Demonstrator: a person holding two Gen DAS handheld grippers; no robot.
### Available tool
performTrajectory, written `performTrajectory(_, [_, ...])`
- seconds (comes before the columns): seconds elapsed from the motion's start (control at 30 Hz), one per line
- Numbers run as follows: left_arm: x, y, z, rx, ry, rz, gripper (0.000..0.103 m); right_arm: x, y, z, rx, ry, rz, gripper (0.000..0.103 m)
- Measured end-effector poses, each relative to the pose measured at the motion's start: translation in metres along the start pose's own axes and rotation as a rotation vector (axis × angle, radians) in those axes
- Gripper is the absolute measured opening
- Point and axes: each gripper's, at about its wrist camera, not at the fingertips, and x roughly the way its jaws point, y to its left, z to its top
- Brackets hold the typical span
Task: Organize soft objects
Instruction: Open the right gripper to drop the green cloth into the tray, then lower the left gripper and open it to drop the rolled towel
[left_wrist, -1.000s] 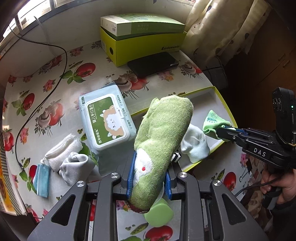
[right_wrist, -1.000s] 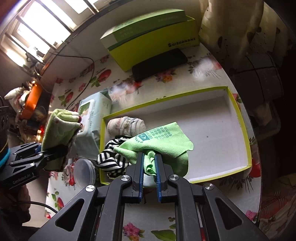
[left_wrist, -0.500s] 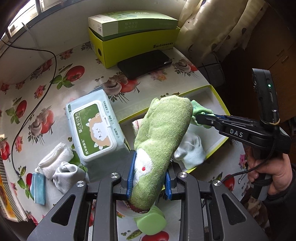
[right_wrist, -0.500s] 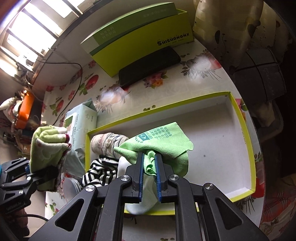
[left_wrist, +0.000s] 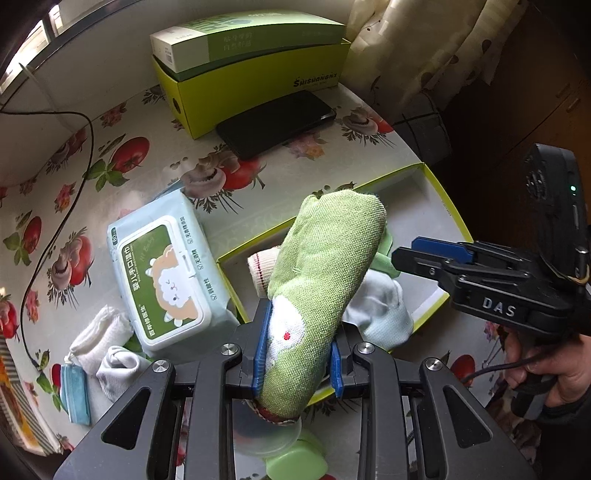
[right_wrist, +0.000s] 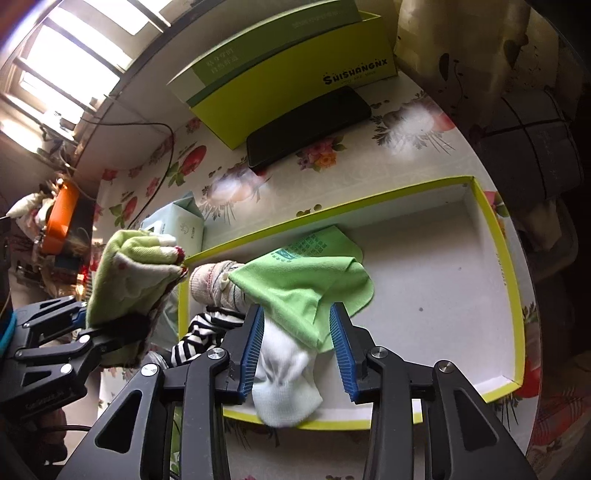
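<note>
Green knit filled our left gripper (left_wrist: 297, 363), jaws clamped on the green sock (left_wrist: 325, 266) above the tray's (right_wrist: 511, 280) near corner. We judged it best lowered well inside before release. Our right gripper (right_wrist: 295, 350) stood spread over the green cloth (right_wrist: 306, 288), lying in the tray beside the white sock (right_wrist: 284, 384) (and striped ones).

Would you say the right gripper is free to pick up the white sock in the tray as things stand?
Probably yes: the right gripper is open with the white sock between its fingers, though the green cloth overlaps the sock and might be pinched too.
</note>
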Motion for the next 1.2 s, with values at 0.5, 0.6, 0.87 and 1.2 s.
performTrajectory(0.5, [0.026,-0.043,0.033,0.138,-0.009,0.046,0.028,-0.032,-0.028,-0.022,0.086,-0.05,-0.019,0.036])
performTrajectory(0.6, [0.035,-0.054,0.042,0.163,-0.006,0.044,0.028,-0.036,-0.032,-0.023,0.093,-0.059,-0.021,0.036])
performTrajectory(0.87, [0.058,-0.085,0.06,0.266,0.002,0.008,0.029,-0.042,-0.045,-0.028,0.133,-0.071,-0.029,0.036])
performTrajectory(1.2, [0.062,-0.088,0.065,0.287,-0.005,-0.068,0.042,-0.034,-0.052,-0.028,0.163,-0.054,-0.031,0.036])
